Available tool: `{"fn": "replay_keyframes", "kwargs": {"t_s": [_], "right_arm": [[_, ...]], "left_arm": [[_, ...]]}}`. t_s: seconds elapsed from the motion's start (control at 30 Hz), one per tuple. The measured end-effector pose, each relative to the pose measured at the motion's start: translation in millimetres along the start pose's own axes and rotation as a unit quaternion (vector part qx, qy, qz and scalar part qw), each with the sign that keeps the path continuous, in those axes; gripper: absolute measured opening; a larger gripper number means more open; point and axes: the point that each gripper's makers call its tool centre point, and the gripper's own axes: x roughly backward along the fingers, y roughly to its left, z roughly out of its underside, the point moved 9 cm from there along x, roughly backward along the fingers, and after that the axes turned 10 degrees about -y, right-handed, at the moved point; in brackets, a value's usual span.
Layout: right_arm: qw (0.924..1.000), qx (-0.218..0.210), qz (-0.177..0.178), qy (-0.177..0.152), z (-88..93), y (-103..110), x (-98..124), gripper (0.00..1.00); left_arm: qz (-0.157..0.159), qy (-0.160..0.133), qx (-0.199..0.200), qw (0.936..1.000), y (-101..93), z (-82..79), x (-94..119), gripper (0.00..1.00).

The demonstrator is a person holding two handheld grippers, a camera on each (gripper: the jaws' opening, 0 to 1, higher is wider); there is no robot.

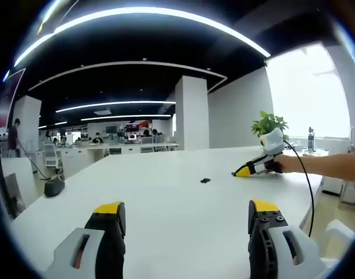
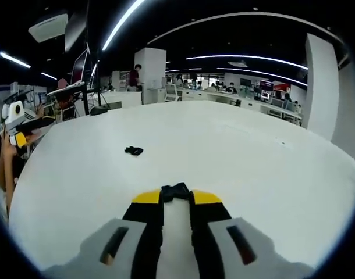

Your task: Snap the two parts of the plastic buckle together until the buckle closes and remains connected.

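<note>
Open office: white table [image 1: 166, 192], white pillar [image 1: 192, 113], bright window [image 1: 308, 93], curved ceiling lights [image 1: 148, 14]

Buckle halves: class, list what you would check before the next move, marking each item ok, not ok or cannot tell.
1. Held buckle half clamped in the right gripper: ok.
2. Loose buckle half in sight on the white table: ok.
3. Left gripper open and free to pick: ok.
4. Halves snapped together: not ok, they lie apart.
5. Held half's mating end turned toward the loose half: cannot tell, too small.
</note>
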Motion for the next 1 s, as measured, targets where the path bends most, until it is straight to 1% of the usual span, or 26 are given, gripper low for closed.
{"fn": "replay_keyframes", "kwargs": {"t_s": [0.17, 0.3, 0.4, 0.43, 0.53, 0.63, 0.77, 0.83, 0.87, 0.9, 0.93, 1.0], "right_arm": [[0.9999, -0.007, 0.007, -0.003, 1.6, -8, -1, 0.16], [0.9994, -0.011, 0.030, -0.008, 0.8, -14, 2, 0.16], [0.9962, -0.023, 0.083, -0.015, -1.4, -21, 7, 0.16], [0.9960, -0.020, 0.085, -0.019, -2.6, -21, 8, 0.16], [0.9930, -0.021, 0.114, -0.024, -5.4, -24, 12, 0.16], [0.9909, -0.025, 0.130, -0.024, -7.2, -24, 16, 0.16], [0.9853, -0.038, 0.166, -0.019, -8.7, -23, 24, 0.16], [0.9777, -0.062, 0.200, -0.011, -6.4, -21, 31, 0.16], [0.9762, -0.066, 0.207, -0.002, -5.1, -20, 34, 0.16], [0.9755, -0.064, 0.211, -0.001, -4.9, -19, 36, 0.16], [0.9732, -0.062, 0.221, 0.002, -4.3, -18, 39, 0.16], [0.9727, -0.060, 0.224, 0.005, -4.1, -15, 44, 0.16]], "left_arm": [[0.002, 0.001, 0.000, 1.0000, -0.5, 0.6, -1, 0.88], [0.001, 0.004, 0.000, 1.0000, 0.1, 1.6, -1, 0.88], [0.000, 0.003, 0.001, 1.0000, 0.4, 1.6, -1, 0.88], [0.000, 0.003, 0.001, 1.0000, 0.4, 1.7, -2, 0.88], [0.000, 0.005, 0.000, 1.0000, -0.3, 2.0, -2, 0.88], [0.003, 0.005, -0.001, 1.0000, -1.7, 1.7, -3, 0.88], [0.004, 0.004, -0.002, 1.0000, -3.3, 1.4, -3, 0.88], [0.005, 0.005, -0.002, 1.0000, -3.7, 1.6, -3, 0.88], [0.006, 0.005, -0.002, 1.0000, -3.9, 1.6, -3, 0.88], [0.006, 0.005, -0.002, 1.0000, -3.9, 1.7, -3, 0.88], [0.006, 0.005, -0.002, 1.0000, -3.9, 1.7, -3, 0.88], [0.006, 0.007, -0.002, 1.0000, -4.2, 2.3, -4, 0.88]]}}
